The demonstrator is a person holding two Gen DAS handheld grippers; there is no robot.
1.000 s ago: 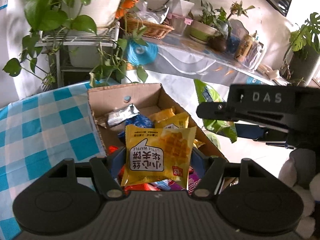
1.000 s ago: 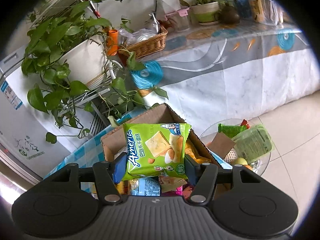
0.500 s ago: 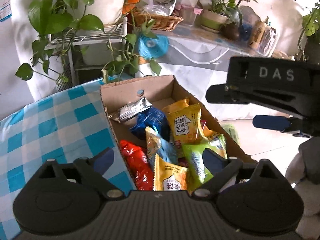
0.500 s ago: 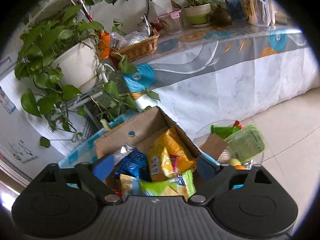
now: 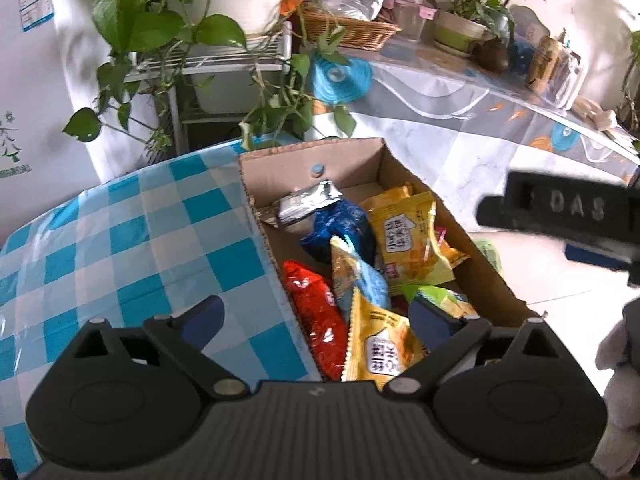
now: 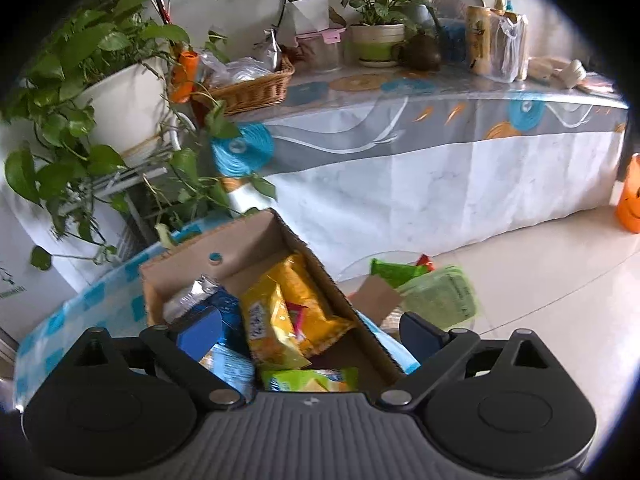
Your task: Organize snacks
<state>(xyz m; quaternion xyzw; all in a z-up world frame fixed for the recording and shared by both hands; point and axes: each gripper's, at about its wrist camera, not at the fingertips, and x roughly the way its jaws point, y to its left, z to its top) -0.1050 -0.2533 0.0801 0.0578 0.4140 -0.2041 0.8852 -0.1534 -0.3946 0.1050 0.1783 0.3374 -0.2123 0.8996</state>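
Both grippers, left and right, opening, fingers empty, above the box.
Packets look light, crinkly, slippery; pinch a sealed edge.

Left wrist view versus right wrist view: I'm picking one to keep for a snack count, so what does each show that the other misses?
Only the left wrist view shows the red packet in the cardboard box and the other tool's black arm. Only the right wrist view shows the green packets on the glass table beside the box, and an orange bucket on the floor. Both show the box, its blue packet, yellow waffle packets, and the wicker basket.
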